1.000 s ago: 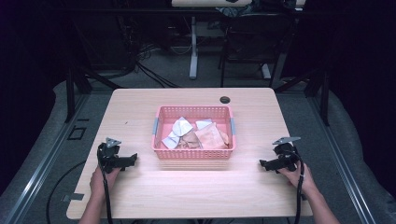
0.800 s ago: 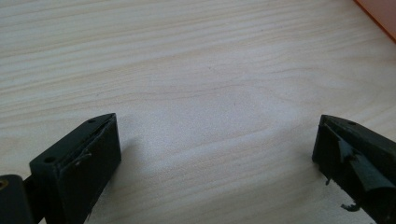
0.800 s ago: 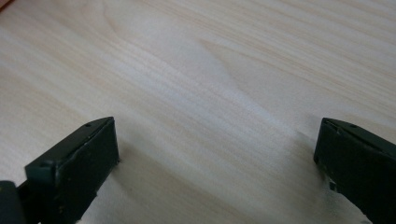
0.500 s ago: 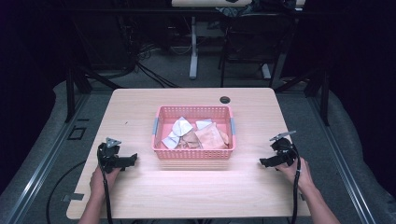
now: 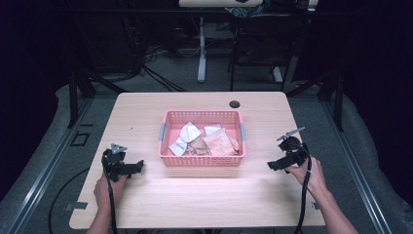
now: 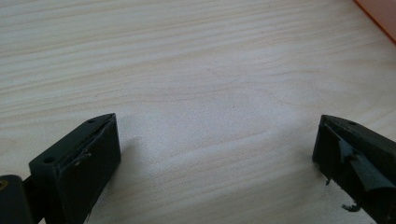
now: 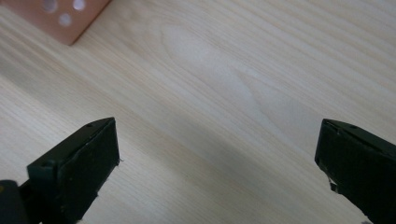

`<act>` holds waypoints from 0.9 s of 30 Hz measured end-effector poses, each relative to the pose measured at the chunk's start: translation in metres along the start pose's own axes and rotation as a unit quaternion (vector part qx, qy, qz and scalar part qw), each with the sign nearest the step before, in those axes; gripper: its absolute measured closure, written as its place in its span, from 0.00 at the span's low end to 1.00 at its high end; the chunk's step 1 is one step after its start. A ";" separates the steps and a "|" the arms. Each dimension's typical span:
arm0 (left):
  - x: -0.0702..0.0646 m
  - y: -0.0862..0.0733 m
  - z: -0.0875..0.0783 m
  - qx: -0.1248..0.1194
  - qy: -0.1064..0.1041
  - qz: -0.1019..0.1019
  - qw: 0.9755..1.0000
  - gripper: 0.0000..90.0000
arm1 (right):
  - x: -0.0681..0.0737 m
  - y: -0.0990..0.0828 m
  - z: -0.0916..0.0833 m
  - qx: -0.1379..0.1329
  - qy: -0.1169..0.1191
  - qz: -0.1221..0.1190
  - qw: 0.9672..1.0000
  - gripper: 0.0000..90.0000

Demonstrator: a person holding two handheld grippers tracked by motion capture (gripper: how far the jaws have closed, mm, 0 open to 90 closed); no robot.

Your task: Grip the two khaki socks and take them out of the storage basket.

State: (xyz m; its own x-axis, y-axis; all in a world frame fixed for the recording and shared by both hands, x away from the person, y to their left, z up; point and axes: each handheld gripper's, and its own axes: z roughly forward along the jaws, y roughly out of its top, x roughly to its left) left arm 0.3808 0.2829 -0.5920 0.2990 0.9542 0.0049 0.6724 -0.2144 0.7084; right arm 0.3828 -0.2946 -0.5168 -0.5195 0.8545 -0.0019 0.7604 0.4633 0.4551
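A dark room with stands, cables and a chair lies behind a pale wooden table [image 5: 146, 112], whose grain is seen close up in both gripper views. A pink perforated basket [image 5: 202, 159] stands at the middle of the table, a little nearer the far edge than the near one, with grey handles at its two short sides. Inside it, crumpled cloths [image 5: 204, 141] are heaped: white or pale grey pieces toward the left, tan and peach ones toward the right, folded over one another so that single pieces cannot be counted. A small black disc [image 5: 234, 104] is set near the far edge. The left gripper [image 5: 139, 165] is held low over the table near the left edge, pointing toward the basket, its jaws spread wide with nothing between them, as the left gripper view confirms; a corner of the basket [image 6: 380, 16] is glimpsed there. The right gripper [image 5: 271, 165] is held off the basket's right side, likewise wide apart and empty, raised slightly off the table. The work is judged to be at its outset: nothing has been grasped. For the next move, one gripper would need to be lifted over the basket's rim and lowered onto an upper fold of cloth, then closed.
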 end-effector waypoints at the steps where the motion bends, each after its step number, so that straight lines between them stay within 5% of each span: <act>1: 0.000 0.000 0.000 0.000 0.000 0.000 1.000 0.01 | 0.002 0.003 -0.001 0.001 -0.001 -0.003 1.000 0.00; 27: 0.000 0.000 0.000 0.000 0.000 0.000 1.000 0.01 | 0.045 0.093 -0.041 -0.003 0.031 -0.059 0.998 0.00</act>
State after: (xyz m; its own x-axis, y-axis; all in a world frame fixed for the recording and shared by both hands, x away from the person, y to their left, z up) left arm 0.3806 0.2828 -0.5920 0.2988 0.9543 0.0045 0.6724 -0.2139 0.7087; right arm 0.4144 -0.2226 -0.4375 -0.6286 0.7778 -0.0010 0.6902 0.5584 0.4601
